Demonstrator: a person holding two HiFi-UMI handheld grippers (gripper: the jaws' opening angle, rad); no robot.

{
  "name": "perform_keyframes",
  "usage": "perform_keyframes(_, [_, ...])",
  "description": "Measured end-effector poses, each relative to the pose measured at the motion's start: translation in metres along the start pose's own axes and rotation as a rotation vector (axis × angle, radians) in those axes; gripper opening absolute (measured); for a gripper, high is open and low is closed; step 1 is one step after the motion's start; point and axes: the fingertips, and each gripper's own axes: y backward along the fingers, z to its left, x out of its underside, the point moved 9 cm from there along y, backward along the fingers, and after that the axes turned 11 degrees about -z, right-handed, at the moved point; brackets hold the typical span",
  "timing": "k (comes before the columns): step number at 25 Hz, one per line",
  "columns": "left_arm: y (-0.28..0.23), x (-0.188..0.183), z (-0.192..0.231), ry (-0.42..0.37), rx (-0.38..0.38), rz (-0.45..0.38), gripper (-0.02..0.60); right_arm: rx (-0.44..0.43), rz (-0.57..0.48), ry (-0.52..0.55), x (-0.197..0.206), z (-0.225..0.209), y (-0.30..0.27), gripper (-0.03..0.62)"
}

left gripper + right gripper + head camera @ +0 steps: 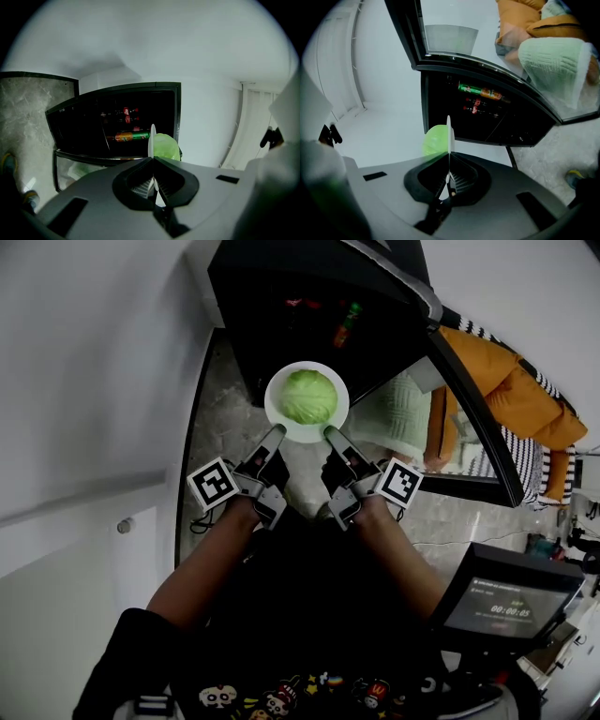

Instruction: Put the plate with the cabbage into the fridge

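Two pairs of jaws clamp the white plate by its rim: left gripper at 7 o'clock, right gripper at 5 o'clock. The cabbage sits centred, with the open fridge at 12 o'clock.

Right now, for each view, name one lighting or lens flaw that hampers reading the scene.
Head view: the fridge interior is nearly black, while the white plate stays bright. Left gripper view: fisheye bows the fridge frame, and the corners go dark. Right gripper view: the cabbage is soft and blurred.
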Motion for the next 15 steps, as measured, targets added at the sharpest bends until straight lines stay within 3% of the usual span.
perform_keyframes(15, [0.0001,0.0016,-0.0030,0.024,0.007,-0.014,0.008,0.016,0.009,0.011,-0.0007,0.0080,-0.0011,0.015])
